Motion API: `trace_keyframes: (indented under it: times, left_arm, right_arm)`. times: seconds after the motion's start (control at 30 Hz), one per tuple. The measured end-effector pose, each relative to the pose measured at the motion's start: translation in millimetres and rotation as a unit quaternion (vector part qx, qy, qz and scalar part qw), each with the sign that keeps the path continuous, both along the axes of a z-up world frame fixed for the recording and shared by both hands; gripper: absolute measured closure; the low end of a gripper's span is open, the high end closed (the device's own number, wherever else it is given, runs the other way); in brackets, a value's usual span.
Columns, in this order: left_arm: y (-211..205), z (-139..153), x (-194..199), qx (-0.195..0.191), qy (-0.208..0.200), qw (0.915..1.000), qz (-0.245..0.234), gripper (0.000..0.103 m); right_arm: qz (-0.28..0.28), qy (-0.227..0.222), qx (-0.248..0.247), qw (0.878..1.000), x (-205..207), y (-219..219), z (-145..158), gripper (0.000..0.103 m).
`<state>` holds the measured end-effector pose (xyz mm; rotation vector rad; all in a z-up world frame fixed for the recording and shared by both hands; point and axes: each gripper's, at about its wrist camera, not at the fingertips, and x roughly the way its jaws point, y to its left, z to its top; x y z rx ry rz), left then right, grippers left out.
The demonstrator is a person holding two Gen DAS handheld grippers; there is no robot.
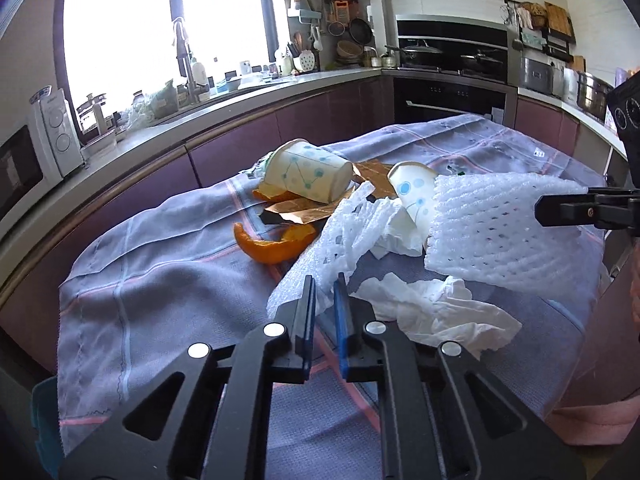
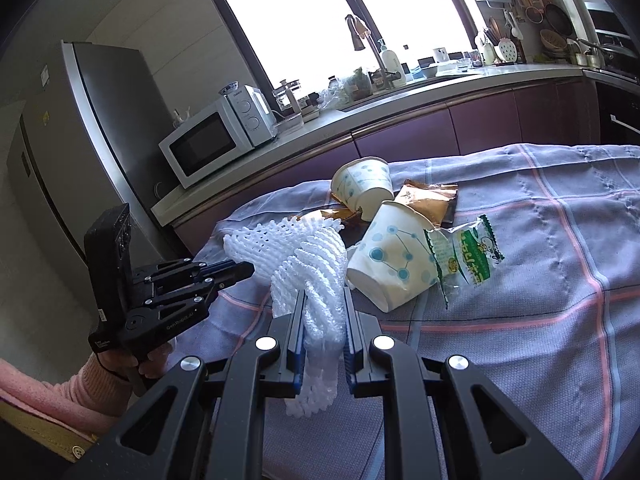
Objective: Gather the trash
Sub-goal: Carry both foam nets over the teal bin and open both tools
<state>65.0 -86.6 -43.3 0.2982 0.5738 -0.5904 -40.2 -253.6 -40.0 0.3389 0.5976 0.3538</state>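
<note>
Trash lies on a purple checked cloth (image 1: 160,248). My right gripper (image 2: 323,300) is shut on a white foam fruit net (image 2: 316,264), which also shows in the left wrist view (image 1: 496,228), held off the cloth by the right gripper (image 1: 560,208). My left gripper (image 1: 324,284) is nearly shut with nothing between its fingers, just short of a second foam net (image 1: 332,248). It shows at the left of the right wrist view (image 2: 240,270). Two paper cups (image 1: 308,174) (image 1: 414,192) lie on their sides. Orange peel (image 1: 276,246), crumpled tissue (image 1: 436,312), a gold wrapper (image 1: 304,212) and a green snack wrapper (image 2: 468,256) lie around them.
A kitchen counter (image 1: 256,92) with sink, bottles and a microwave (image 2: 212,140) runs behind the table. A fridge (image 2: 80,128) stands at the left. An oven and hob (image 1: 448,76) are at the back right. The cloth's front edge hangs near me.
</note>
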Motion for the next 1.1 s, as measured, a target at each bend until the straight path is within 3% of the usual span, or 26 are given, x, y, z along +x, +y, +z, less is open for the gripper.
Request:
trace_keyframes:
  times: [0.33,0.47,0.63,0.87,1.1]
  left_arm:
    - [120,44,-40,-0.051,-0.036,0.9941,0.089,0.093]
    - [178,59,-56,-0.041,-0.064,0.9841,0.16,0.093]
    - [253,64,-58,-0.021,-0.068,0.9648,0.253,0.093]
    - [349,39,-40,0.006,-0.037,0.9359,0.35,0.093]
    - [402,-6,-9,0.007,0.017,0.9215,0.388,0.093]
  right_arm:
    - [0.119,-0.028,-0.004,0.992,35,80,25,0.089]
    - [0.18,-0.034,-0.01,0.983,62,130,35,0.089]
    - [0.253,-0.028,-0.013,0.967,100,193,40,0.089]
    - [0.315,0.001,-0.028,0.949,149,285,36,0.089]
    - [0.328,0.049,-0.054,0.942,196,359,12,0.089]
